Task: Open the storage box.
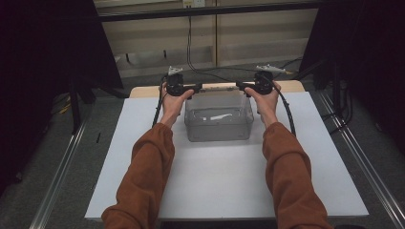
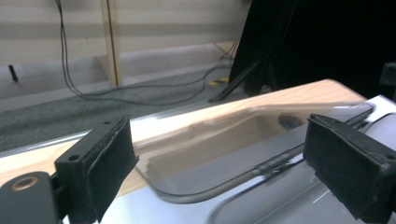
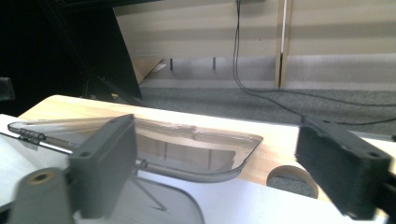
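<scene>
The desk (image 1: 143,157) is a flat, matte white sheet over a pale wooden top whose rounded far edge shows beyond it. Near the far middle of it stands the bin (image 1: 218,119), a clear plastic box with rounded corners and smooth, glossy walls; something small and white lies inside, too blurred to name. Behind the bin, at its far rim, the lid (image 2: 210,154) stands raised, a clear, shallow tray shape with a curved lip, seemingly tipped back on a thin wire hinge.

The left gripper (image 1: 177,87) is at the lid's left end and the right gripper (image 1: 260,85) at its right end, each held from below by a hand in a rust-orange sleeve. In both gripper views the fingers stand wide apart with the lid's edge lying between and beyond them, untouched; neither has hold of anything. The pads (image 2: 114,168) are black, flat and slightly fuzzy, like foam or felt.

By the look of it the work concerns opening or closing the lid. The bin stands open, the grippers are lined up on the lid's two ends, and what is left is to close on it and swing it.
</scene>
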Motion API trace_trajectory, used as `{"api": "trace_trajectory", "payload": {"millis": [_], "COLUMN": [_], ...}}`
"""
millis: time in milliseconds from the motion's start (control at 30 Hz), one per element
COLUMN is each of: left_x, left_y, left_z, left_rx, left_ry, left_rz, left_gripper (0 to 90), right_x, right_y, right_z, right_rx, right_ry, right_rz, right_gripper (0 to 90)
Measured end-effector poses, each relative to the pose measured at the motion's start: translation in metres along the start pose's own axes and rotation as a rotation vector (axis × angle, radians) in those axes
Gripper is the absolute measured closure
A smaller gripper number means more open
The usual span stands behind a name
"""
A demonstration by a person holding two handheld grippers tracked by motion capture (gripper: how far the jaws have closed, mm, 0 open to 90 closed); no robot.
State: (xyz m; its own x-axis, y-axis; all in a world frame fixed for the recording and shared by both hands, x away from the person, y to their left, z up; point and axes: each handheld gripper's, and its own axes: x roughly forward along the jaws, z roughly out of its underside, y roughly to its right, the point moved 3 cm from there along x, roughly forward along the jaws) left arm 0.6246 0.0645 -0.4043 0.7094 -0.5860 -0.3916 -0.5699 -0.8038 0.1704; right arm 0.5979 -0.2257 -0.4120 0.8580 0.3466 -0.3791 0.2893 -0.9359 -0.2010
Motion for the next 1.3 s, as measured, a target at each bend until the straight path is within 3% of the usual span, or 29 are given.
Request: {"api": "trace_trajectory", "payload": {"millis": [67,167,200,333,533,833,1233,1300], "left_x": [-0.002,-0.006,-0.009,-0.016,-0.027,-0.040,-0.056,-0.059], "left_y": [0.003,0.006,0.007,0.009,0.008,0.017,0.017,0.016], "left_z": [-0.001,0.000,0.001,0.007,0.010,0.009,0.023,0.026], "left_rx": [0.042,0.052,0.063,0.098,0.040,0.098,0.092,0.090], "left_ry": [-0.005,0.005,0.006,0.022,0.082,0.112,0.146,0.150], "left_rz": [-0.010,-0.004,-0.023,-0.015,-0.004,-0.025,-0.035,-0.035], "left_gripper": [7.9,6.0,5.7,3.3,2.7,2.9,3.2,3.3], "right_x": [-0.004,-0.010,-0.011,-0.018,-0.029,-0.046,-0.062,-0.063], "right_y": [-0.002,-0.003,-0.003,-0.005,-0.009,-0.013,-0.019,-0.020], "right_z": [0.001,0.002,0.002,0.002,0.004,0.009,0.015,0.018], "right_rx": [-0.022,-0.039,-0.039,-0.022,-0.076,-0.096,-0.131,-0.154], "right_ry": [0.019,0.032,0.040,0.050,0.084,0.135,0.167,0.157], "right_rz": [-0.005,-0.008,-0.002,0.004,0.034,0.045,0.054,0.058], "right_gripper": [7.3,3.3,3.1,1.9,2.8,2.1,1.7,1.6]}}
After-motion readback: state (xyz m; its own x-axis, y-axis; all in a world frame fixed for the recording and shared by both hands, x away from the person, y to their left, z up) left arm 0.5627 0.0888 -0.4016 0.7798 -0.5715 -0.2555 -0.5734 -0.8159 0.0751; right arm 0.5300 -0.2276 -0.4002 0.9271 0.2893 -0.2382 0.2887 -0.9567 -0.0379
